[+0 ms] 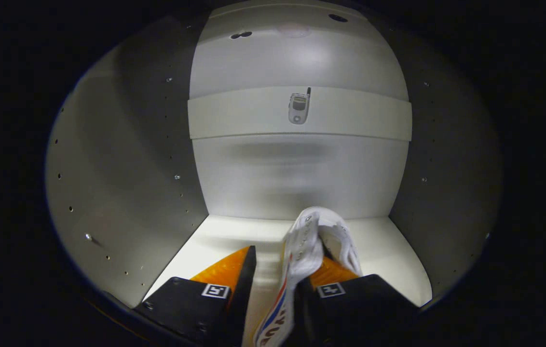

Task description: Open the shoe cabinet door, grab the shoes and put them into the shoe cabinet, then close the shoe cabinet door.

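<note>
Looking along the fingers, I am well inside the shoe cabinet (123, 159), with its pale side walls to either hand, the back panel ahead and a shelf (350, 118) across the middle with a small phone (299, 108) lying on it. The gripper (280, 270) has a clear gap showing between its fingers, and the white shoe (309, 241) hangs against the right finger, its upper draped over that finger's tip and its side stripe trailing down between the two. The left finger stands apart from the shoe, so I cannot tell whether the shoe is truly pinched or only hooked on one side. The shoe sits over the bottom board (389, 260) of the cabinet, just short of the back panel; whether its sole touches the board I cannot make out. I judge the step in hand to be placing the shoe inside, with the door already open. The next move calls for lowering until the shoe rests on the board, freeing it from the right finger without dragging it, then backing straight out between the walls before dealing with the door.
</note>
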{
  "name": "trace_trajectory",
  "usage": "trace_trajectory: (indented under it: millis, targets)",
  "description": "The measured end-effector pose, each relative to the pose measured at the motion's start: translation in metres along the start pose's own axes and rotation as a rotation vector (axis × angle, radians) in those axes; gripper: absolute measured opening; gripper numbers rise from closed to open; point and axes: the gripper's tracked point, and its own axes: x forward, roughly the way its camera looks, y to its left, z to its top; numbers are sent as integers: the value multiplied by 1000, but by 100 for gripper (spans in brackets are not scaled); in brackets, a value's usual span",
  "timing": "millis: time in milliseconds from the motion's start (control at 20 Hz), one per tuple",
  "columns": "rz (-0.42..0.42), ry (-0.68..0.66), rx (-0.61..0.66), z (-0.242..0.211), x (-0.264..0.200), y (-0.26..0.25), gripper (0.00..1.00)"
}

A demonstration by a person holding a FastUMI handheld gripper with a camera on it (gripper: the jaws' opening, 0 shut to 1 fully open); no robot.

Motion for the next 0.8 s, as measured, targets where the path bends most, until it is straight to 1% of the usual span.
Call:
trace_trajectory:
  millis: [150,250,550,800]
  targets:
    - [-27,3,-22,-5,-9,2,77]
    - [-25,-4,-26,-6,-16,5,97]
    - [-57,-41,28,0,-44,-6,97]
    - [-94,-104,55,9,-99,-15,97]
